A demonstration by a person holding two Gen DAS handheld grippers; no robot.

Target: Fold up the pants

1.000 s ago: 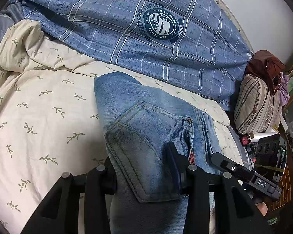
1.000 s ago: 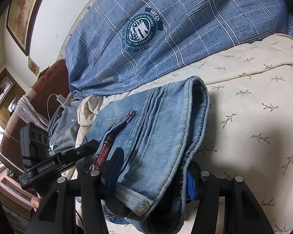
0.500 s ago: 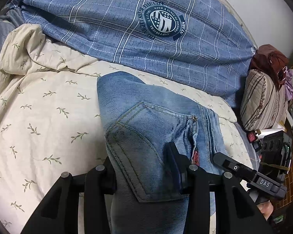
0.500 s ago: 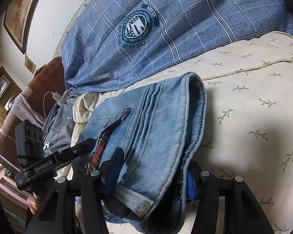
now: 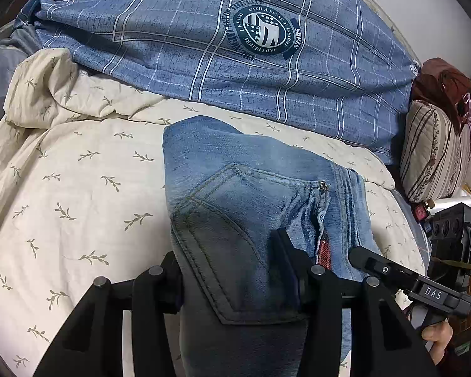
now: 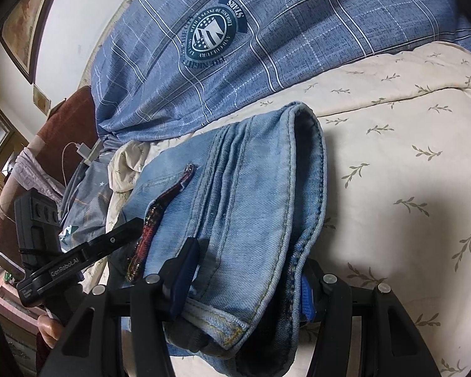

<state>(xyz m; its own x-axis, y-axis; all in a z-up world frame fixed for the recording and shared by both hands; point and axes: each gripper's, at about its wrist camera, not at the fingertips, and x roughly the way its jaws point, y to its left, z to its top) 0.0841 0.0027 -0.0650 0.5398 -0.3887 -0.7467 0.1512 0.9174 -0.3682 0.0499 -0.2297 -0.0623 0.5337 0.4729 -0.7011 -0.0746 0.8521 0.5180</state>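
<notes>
Light blue jeans (image 5: 251, 194) lie folded into a thick bundle on the bed, back pocket up. My left gripper (image 5: 229, 270) straddles the pocket end; its jaws are opening, and the denim still fills the gap and touches both pads. In the right wrist view the same jeans (image 6: 251, 188) show their stacked folded edges and a red-lined zip. My right gripper (image 6: 245, 282) is shut on that thick folded edge. Each gripper shows at the side of the other's view, held by a hand.
The jeans rest on a cream leaf-print sheet (image 5: 78, 188). A blue plaid quilt (image 5: 235, 47) is heaped behind them. A striped pillow (image 5: 436, 157) and a black box (image 5: 452, 238) sit at the bed's side. A white charger cable (image 6: 81, 149) lies by dark red bedding.
The left gripper's fingers stand slightly farther apart on the pocket end than before. The right gripper's hold looks the same, and the jeans have not shifted.
</notes>
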